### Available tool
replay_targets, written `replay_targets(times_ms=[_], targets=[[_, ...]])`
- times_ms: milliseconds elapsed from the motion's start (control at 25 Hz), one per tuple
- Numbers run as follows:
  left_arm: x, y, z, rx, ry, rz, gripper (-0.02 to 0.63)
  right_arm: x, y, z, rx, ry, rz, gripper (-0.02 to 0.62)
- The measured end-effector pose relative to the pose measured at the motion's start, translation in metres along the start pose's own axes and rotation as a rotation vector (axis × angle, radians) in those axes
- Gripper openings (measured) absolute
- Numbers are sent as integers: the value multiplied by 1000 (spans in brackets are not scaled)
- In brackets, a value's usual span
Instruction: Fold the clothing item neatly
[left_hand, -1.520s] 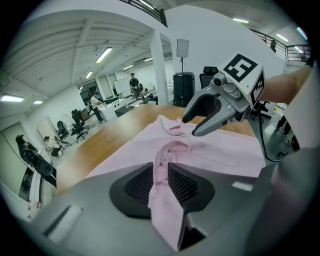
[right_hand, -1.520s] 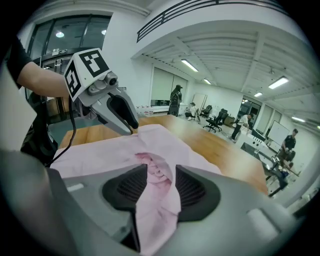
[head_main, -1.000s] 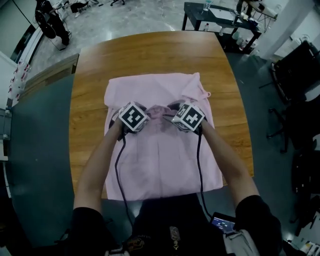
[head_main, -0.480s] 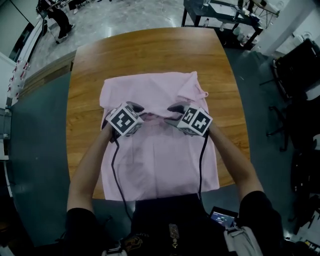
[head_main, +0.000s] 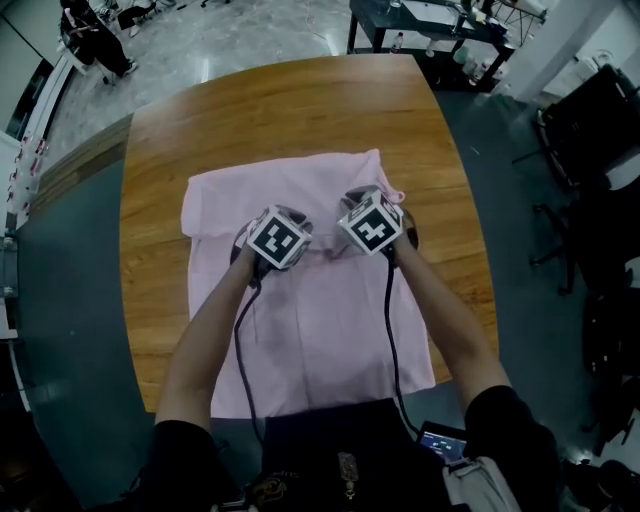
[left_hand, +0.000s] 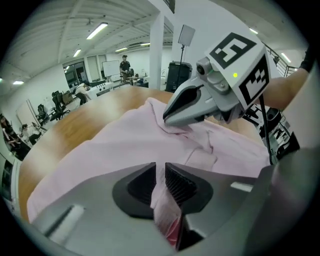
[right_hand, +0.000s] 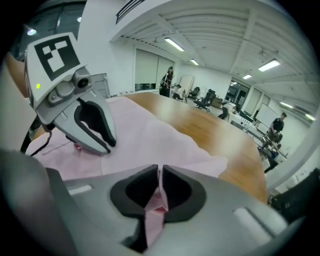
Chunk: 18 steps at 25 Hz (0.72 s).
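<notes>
Left claw (left_hand: 161, 181) and right claw (right_hand: 159, 189) have just closed, each clamped on a pinch of the pink shirt (head_main: 310, 320). Move both evenly to keep the fold edge straight.

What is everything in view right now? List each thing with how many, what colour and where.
shirt: one, pale pink, spread on the table
table: one, brown wood, under the shirt
desk: one, black, beyond the table's far right corner
chair: at least one, black, on the floor at right
device: one, dark with a lit screen, low right beside the person
people: a few, dark clothes, far across the room
cables: two, black, trailing from the grippers over the shirt
left gripper: one, grey, jaws have just been closing and pinch shirt cloth
right gripper: one, grey, jaws have just been closing and pinch shirt cloth
forearms: two, bare, over the shirt
</notes>
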<state>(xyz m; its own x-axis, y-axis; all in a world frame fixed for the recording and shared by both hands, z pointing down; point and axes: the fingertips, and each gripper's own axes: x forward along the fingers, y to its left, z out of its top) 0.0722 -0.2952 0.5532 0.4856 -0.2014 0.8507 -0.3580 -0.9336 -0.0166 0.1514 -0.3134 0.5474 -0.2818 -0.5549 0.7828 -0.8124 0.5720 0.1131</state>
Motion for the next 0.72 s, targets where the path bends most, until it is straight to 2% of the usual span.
replay_targets(times_ms=[40,200,360,560,720], targets=[[2,-1,-1,3,5,-4,66,-6,-8,-4,22,-3,-20,25],[8,-10,-2,-25,-2,-56,61,-35,-42,-28,156,-34,-92,21],[21,-25,0,-27,1,-107,61,-41,-66,-74,261,11,-128,21],[14,-17,2,-57,-19,-73,61,-36,-73,-113,363,54,-101,31],[-23,14,3,-107,-88,-21,64,-58,-75,-97,368,-20,-84,37]])
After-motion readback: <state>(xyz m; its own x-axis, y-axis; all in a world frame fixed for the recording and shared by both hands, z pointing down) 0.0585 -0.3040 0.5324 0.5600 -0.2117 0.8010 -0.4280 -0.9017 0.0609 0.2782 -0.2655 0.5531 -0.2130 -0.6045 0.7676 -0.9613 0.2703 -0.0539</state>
